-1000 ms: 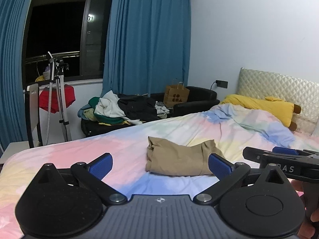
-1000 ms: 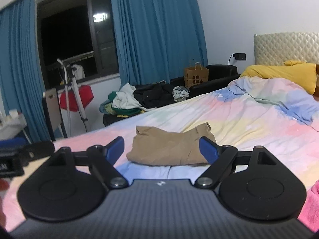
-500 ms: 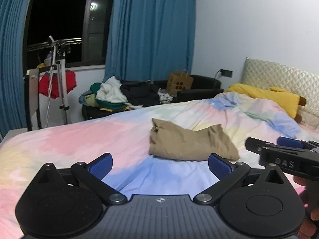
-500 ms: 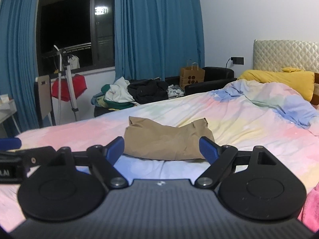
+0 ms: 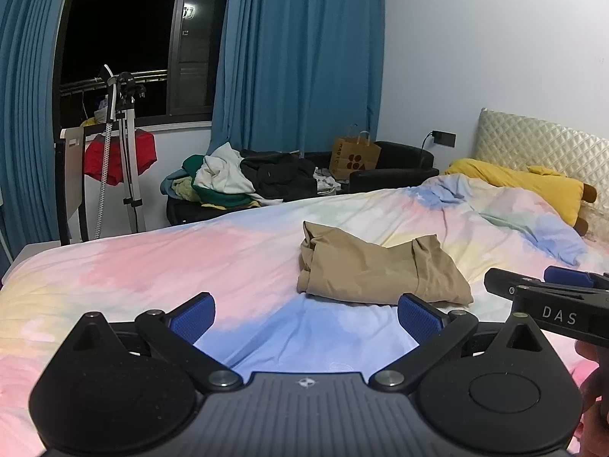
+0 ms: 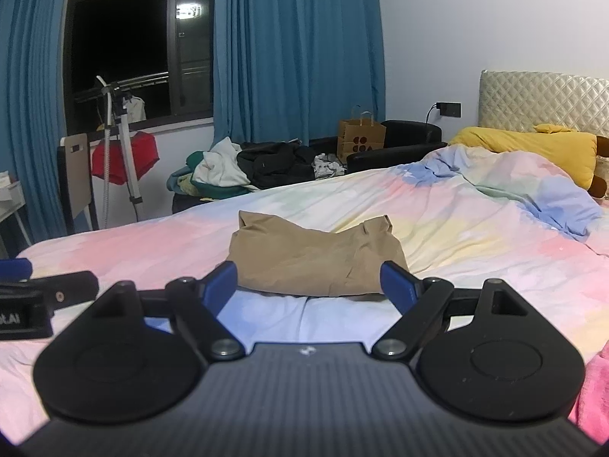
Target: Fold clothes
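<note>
While grippers gape (both), tan garment (image 6: 316, 259) lies folded.

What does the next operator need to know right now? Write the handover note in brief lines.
Left hand-held gripper: open, empty, held above the bed, short of the garment.
Right hand-held gripper: open, empty, pointed at the garment's near edge.
Tan garment: lies mid-bed as a compact folded bundle, neither gripper touching it.
Done: this piece looks folded.
Left: more clothes are heaped on the black sofa by the window, unfolded; a pink cloth lies at the bed's near right edge.
</note>
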`<state>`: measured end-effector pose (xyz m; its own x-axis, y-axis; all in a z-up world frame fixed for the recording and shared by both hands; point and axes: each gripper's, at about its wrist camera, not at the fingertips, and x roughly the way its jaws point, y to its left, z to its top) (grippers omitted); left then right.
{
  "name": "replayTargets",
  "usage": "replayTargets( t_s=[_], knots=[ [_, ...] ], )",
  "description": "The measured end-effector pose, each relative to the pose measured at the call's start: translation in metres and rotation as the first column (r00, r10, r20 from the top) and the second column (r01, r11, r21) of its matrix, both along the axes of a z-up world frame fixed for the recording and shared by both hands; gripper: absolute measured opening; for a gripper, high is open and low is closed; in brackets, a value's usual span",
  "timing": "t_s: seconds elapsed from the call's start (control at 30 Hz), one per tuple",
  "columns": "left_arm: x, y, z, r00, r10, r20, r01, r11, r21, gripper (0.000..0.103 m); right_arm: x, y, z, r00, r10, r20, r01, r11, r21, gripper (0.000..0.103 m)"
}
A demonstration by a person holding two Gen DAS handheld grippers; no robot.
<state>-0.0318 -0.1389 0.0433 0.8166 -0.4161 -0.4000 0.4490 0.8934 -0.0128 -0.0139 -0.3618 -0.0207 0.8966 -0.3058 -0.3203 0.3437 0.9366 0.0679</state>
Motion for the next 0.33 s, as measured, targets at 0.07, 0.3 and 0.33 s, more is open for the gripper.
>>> replayTargets(
  t_s=[0.07, 0.3, 0.33],
  knots=[
    [-0.0004, -0.0012, 0.0, 1.0, 0.0, 0.002, 0.0, 1.0, 0.0, 0.103, 0.0012, 0.0001, -0.0006, 1.0, -0.008, -0.01, 0.008, 1.0, -0.002, 0.084],
    [-0.0012, -0.0002, -0.0011, 1.0, -0.001, -0.001, 0.001, 1.0, -0.008, 0.103, 0.0025, 0.0004, -0.0024, 0.999, -0.018, -0.031, 0.017, 1.0, -0.012, 0.084],
    [-0.0014, 0.0001, -0.0012, 1.0, 0.0, -0.001, 0.0, 1.0, -0.009, 0.103, 0.0033, 0.0007, -0.0023, 0.999, -0.019, -0.034, 0.018, 1.0, -0.015, 0.084]
  ],
)
